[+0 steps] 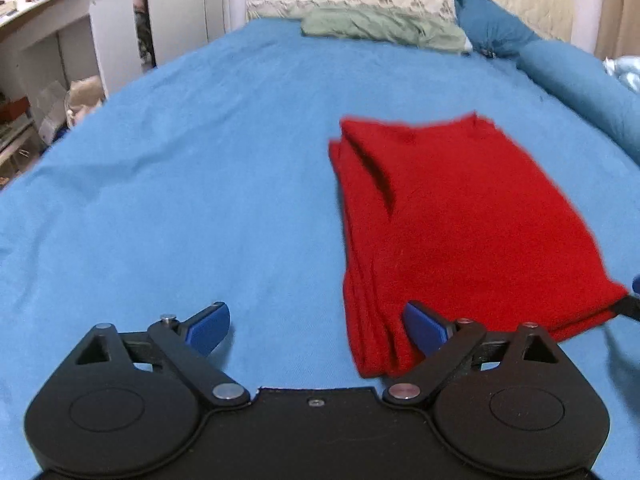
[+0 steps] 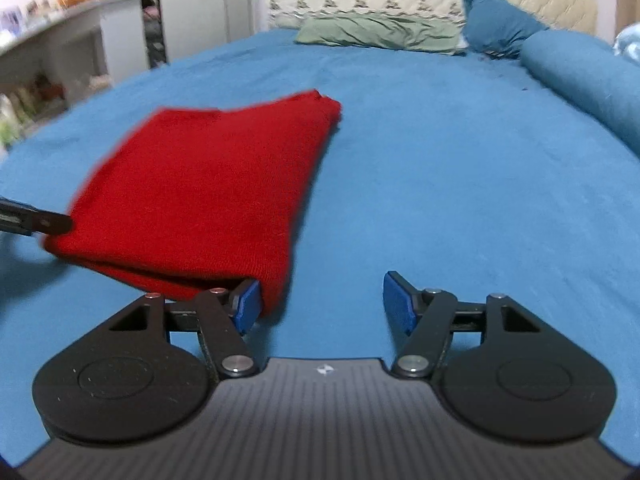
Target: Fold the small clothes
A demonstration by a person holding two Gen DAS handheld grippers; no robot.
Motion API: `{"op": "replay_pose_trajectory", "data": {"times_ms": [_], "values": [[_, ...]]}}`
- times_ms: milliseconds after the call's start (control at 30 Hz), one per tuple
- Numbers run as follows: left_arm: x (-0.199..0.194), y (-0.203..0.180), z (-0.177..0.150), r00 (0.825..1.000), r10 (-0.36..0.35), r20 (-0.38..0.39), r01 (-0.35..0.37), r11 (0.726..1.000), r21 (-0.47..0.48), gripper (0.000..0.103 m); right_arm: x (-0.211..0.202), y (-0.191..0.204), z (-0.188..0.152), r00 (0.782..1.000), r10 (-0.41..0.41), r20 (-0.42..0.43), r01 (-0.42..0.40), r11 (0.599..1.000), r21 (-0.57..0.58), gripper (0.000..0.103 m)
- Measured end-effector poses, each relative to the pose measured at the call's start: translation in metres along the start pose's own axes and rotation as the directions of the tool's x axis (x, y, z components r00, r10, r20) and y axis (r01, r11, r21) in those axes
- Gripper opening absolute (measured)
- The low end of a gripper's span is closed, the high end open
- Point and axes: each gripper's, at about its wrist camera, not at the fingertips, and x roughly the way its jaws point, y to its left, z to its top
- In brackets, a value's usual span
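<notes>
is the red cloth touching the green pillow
Apart. The left wrist view shows the red cloth separated from the green pillow by a wide stretch of bare blue sheet.

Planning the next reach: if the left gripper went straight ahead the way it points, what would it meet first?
Mostly bare blue bedsheet: the left gripper is open, and only its right finger overlaps the folded red garment. Farther on lies the green pillow; depth is unclear.
</notes>
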Motion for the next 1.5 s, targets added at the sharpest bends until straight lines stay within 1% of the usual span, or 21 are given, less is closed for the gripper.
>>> {"op": "replay_pose_trajectory", "data": {"times_ms": [67, 133, 167, 267, 367, 467, 567, 633, 700, 767, 800, 833, 867, 900, 933, 1033, 1100, 1233, 1300, 1400, 1500], "values": [[-0.015, 0.002, 0.013, 0.999, -0.007, 0.053, 0.008, 1.000, -0.027, 0.101, -0.020, -0.014, 0.007, 0.997, 0.069, 0.014, -0.070, 0.997, 0.039, 0.082], [-0.025, 0.003, 0.029, 0.995, -0.035, 0.096, 0.039, 0.999, -0.038, 0.103, -0.039, -0.026, 0.018, 0.992, 0.123, 0.039, -0.125, 0.990, 0.064, 0.097], [-0.026, 0.003, 0.040, 0.994, -0.052, 0.099, 0.056, 0.998, -0.035, 0.103, -0.045, -0.032, 0.026, 0.988, 0.143, 0.049, -0.146, 0.987, 0.072, 0.103], [-0.009, -0.002, 0.067, 0.992, -0.114, 0.058, 0.115, 0.993, -0.009, 0.103, -0.047, -0.051, 0.062, 0.976, 0.209, 0.062, -0.216, 0.968, 0.131, 0.103], [0.030, 0.002, 0.082, 0.979, -0.201, -0.046, 0.197, 0.978, -0.074, 0.103, -0.014, -0.063, 0.097, 0.957, 0.289, -0.001, -0.280, 0.930, 0.238, 0.103], [0.063, 0.005, 0.079, 0.964, -0.250, -0.095, 0.234, 0.960, -0.152, 0.101, 0.029, -0.066, 0.112, 0.955, 0.293, -0.048, -0.266, 0.917, 0.296, 0.103], [0.073, 0.000, 0.071, 0.961, -0.263, -0.090, 0.249, 0.958, -0.139, 0.098, 0.063, -0.057, 0.109, 0.946, 0.305, -0.107, -0.258, 0.911, 0.321, 0.103], [0.077, -0.006, 0.071, 0.961, -0.257, -0.100, 0.247, 0.963, -0.108, 0.089, 0.079, -0.051, 0.101, 0.938, 0.324, -0.121, -0.267, 0.901, 0.342, 0.103], [0.084, -0.007, 0.069, 0.956, -0.270, -0.113, 0.260, 0.960, -0.102, 0.086, 0.091, -0.044, 0.093, 0.931, 0.342, -0.129, -0.279, 0.893, 0.354, 0.103], [0.089, -0.007, 0.069, 0.950, -0.294, -0.110, 0.280, 0.952, -0.125, 0.083, 0.104, -0.039, 0.086, 0.928, 0.343, -0.147, -0.271, 0.889, 0.369, 0.098], [0.091, -0.007, 0.069, 0.946, -0.303, -0.112, 0.288, 0.949, -0.132, 0.078, 0.109, -0.038, 0.083, 0.927, 0.343, -0.149, -0.268, 0.888, 0.374, 0.094], [0.093, -0.008, 0.069, 0.941, -0.319, -0.116, 0.302, 0.943, -0.142, 0.064, 0.112, -0.035, 0.080, 0.931, 0.337, -0.141, -0.266, 0.889, 0.373, 0.087], [0.096, -0.009, 0.071, 0.932, -0.341, -0.120, 0.321, 0.933, -0.159, 0.057, 0.114, -0.031, 0.080, 0.934, 0.332, -0.132, -0.266, 0.892, 0.365, 0.078], [0.096, -0.010, 0.072, 0.934, -0.337, -0.118, 0.315, 0.934, -0.170, 0.049, 0.114, -0.029, 0.081, 0.930, 0.345, -0.127, -0.281, 0.890, 0.358, 0.060], [0.094, -0.012, 0.074, 0.940, -0.322, -0.110, 0.303, 0.939, -0.164, 0.038, 0.114, -0.027, 0.082, 0.927, 0.353, -0.129, -0.287, 0.887, 0.362, 0.049], [0.070, -0.027, 0.078, 0.962, -0.268, -0.049, 0.263, 0.960, -0.098, 0.026, 0.102, -0.023, 0.092, 0.930, 0.354, -0.100, -0.299, 0.885, 0.356, 0.039], [0.043, -0.040, 0.081, 0.964, -0.266, -0.003, 0.265, 0.962, -0.058, 0.025, 0.089, -0.022, 0.101, 0.932, 0.353, -0.080, -0.304, 0.884, 0.356, 0.037], [-0.026, -0.070, 0.076, 0.953, -0.295, 0.074, 0.296, 0.955, 0.000, 0.024, 0.028, -0.034, 0.110, 0.921, 0.390, -0.007, -0.362, 0.861, 0.357, 0.037], [-0.063, -0.085, 0.061, 0.939, -0.329, 0.098, 0.330, 0.944, 0.008, 0.024, -0.011, -0.046, 0.106, 0.917, 0.398, 0.012, -0.380, 0.866, 0.324, 0.037], [-0.101, -0.112, 0.027, 0.922, -0.375, 0.092, 0.377, 0.926, 0.000, 0.025, -0.078, -0.074, 0.084, 0.911, 0.410, 0.035, -0.400, 0.862, 0.311, 0.037], [-0.114, -0.148, -0.019, 0.920, -0.389, 0.043, 0.389, 0.921, 0.005, 0.025, -0.129, -0.097, 0.043, 0.922, 0.387, 0.014, -0.374, 0.880, 0.292, 0.037]]}}
